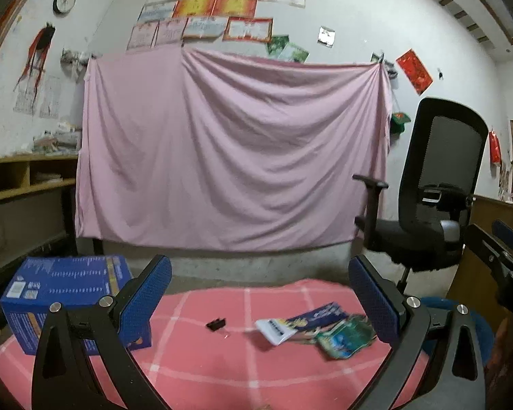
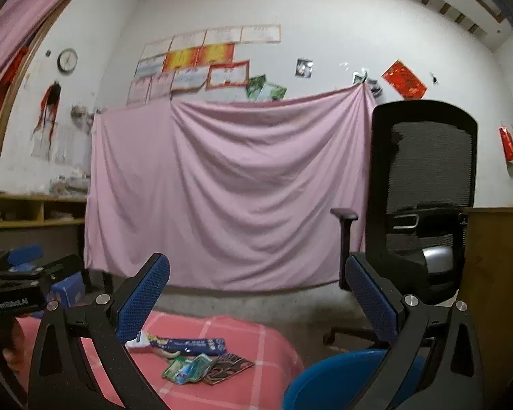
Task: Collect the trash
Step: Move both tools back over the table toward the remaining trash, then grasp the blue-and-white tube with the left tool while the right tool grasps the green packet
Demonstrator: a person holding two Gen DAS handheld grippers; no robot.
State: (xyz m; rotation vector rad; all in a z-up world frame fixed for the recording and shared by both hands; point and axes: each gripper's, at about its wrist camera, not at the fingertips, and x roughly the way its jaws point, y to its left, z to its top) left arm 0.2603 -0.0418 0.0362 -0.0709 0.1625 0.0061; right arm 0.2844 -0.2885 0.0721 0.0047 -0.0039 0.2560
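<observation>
Trash wrappers lie on a pink checked cloth [image 1: 222,376]: a blue and white wrapper [image 1: 301,321], a crumpled green wrapper [image 1: 342,336], and a small black clip [image 1: 216,323]. My left gripper [image 1: 260,294] is open above the cloth, nothing between its blue pads [image 1: 147,300]. In the right wrist view the blue wrapper [image 2: 188,343], the green wrapper [image 2: 184,370] and a dark brown wrapper [image 2: 227,369] lie low and left of centre. My right gripper [image 2: 256,297] stands wide open and empty above them. A blue bin [image 2: 331,382] sits at the lower right.
A blue cardboard box [image 1: 65,294] stands on the cloth's left end. A black office chair [image 1: 427,205] is at the right, past the blue bin rim [image 1: 461,311]. A pink sheet [image 1: 229,150] hangs over the back wall. Wooden shelves [image 1: 24,184] run along the left.
</observation>
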